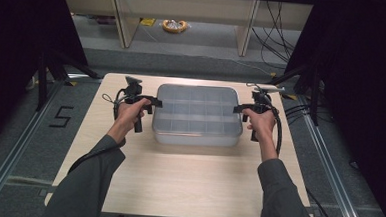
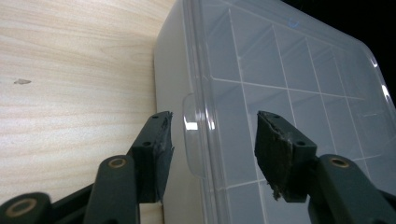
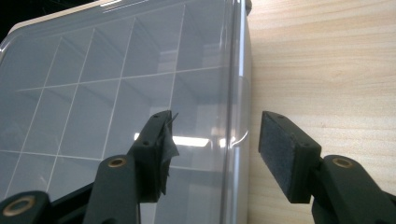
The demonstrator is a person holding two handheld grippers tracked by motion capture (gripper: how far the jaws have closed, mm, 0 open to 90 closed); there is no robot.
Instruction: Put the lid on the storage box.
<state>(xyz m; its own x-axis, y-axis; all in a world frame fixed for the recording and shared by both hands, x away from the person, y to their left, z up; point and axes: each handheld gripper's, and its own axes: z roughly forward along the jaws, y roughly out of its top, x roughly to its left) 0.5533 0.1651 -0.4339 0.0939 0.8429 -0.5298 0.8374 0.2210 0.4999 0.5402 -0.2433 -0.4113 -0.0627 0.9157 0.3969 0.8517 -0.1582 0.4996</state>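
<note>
A clear plastic compartment box (image 1: 198, 115) with a lid sits in the middle of the wooden table (image 1: 177, 178). My left gripper (image 1: 156, 103) is open at the box's left side; its jaws straddle the lid's rim and a small tab (image 2: 194, 135) there. My right gripper (image 1: 237, 109) is open at the box's right side, one jaw over the lid (image 3: 116, 93), the other over the table. Neither jaw pair touches the box (image 2: 289, 84) that I can see.
Black curtains and stand legs flank the table on both sides. Cables (image 1: 279, 135) trail from the grippers. Beyond the far table edge is a floor with desk legs and a yellow object (image 1: 174, 26). The near half of the table is bare wood.
</note>
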